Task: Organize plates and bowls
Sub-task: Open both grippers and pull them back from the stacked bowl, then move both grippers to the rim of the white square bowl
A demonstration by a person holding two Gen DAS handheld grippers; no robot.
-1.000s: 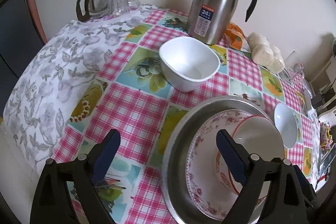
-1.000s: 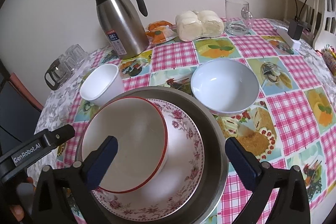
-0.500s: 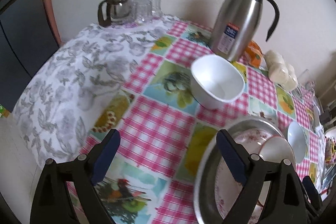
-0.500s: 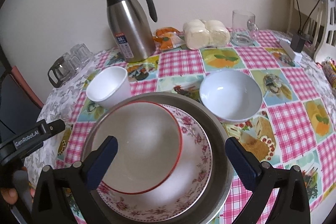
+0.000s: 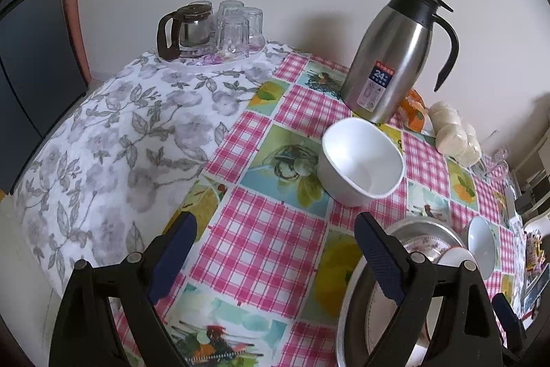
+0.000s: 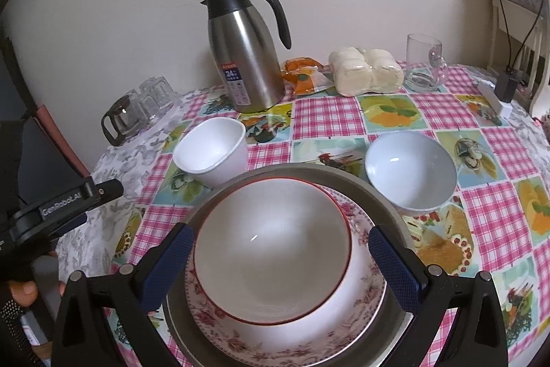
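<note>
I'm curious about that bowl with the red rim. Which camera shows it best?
The right wrist view: the red-rimmed bowl sits whole and central there, nested in the floral plate inside the metal basin. The left wrist view shows only a sliver of it, behind the left gripper's finger.

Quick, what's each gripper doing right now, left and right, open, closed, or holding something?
Left gripper: open, holding nothing, above the tablecloth.
Right gripper: open, holding nothing, above the red-rimmed bowl.
</note>
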